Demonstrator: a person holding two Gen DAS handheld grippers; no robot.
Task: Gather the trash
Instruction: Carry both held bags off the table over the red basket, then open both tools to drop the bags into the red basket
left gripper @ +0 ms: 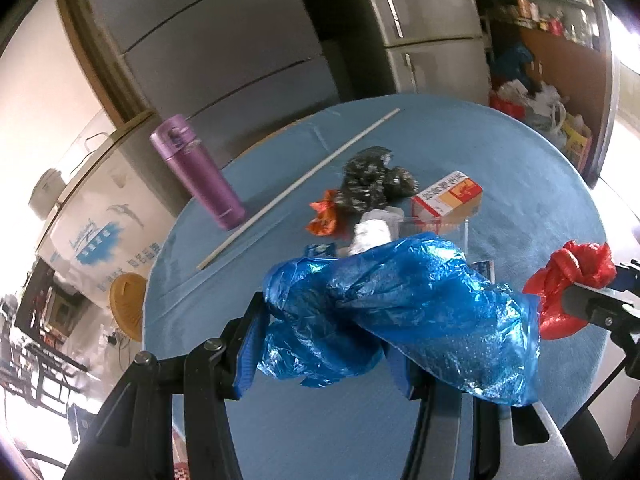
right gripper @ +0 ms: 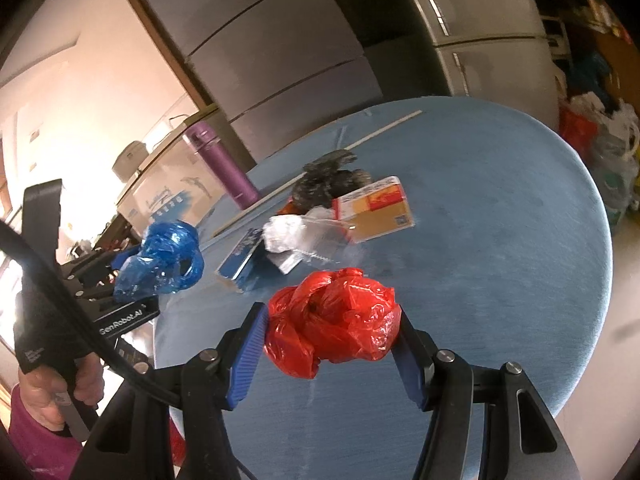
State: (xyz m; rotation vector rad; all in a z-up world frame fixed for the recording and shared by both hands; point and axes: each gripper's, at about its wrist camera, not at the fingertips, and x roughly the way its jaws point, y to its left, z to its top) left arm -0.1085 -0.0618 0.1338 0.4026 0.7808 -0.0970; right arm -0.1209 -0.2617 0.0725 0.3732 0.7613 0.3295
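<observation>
Blue plastic bag [left gripper: 400,312] clenched in left claw [left gripper: 332,344], red plastic bag [right gripper: 332,320] in right claw [right gripper: 328,344]; both lifted clear of blue surface [right gripper: 500,240], likely for disposal. Remaining trash pile [right gripper: 320,208] left mid-surface.

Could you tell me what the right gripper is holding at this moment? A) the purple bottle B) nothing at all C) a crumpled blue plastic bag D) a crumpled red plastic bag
D: the right gripper has its blue pads closed on the crumpled red plastic bag, while the blue plastic bag sits in the left gripper.
</observation>
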